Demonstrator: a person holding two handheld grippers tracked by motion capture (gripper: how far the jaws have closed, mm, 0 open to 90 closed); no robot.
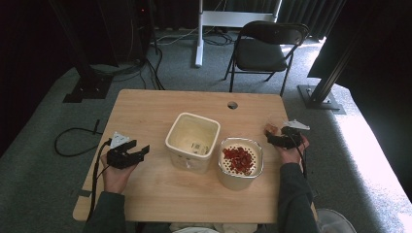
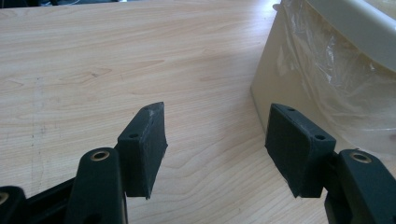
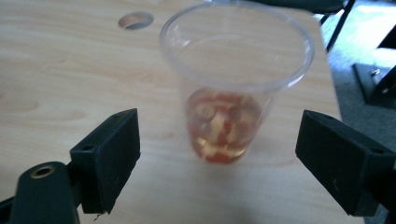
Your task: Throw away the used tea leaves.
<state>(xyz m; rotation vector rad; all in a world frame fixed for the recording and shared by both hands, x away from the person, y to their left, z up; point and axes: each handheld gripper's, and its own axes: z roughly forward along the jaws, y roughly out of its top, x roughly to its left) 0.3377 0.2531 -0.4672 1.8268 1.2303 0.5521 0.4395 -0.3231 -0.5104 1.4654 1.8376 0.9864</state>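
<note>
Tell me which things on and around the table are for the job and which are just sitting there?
For the job:
clear plastic cup with red bits, in front of the open right gripper
strainer of red pieces
cream tub, beside the open left gripper

Just lying about:
folding chair
white stand

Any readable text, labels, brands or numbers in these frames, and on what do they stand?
No text can be read.
Label inside the cream tub: a small white sticker with dark print, too small and blurred to read.
Clear plastic cup: no print visible.
Strainer bowl, table: no markings seen.
</note>
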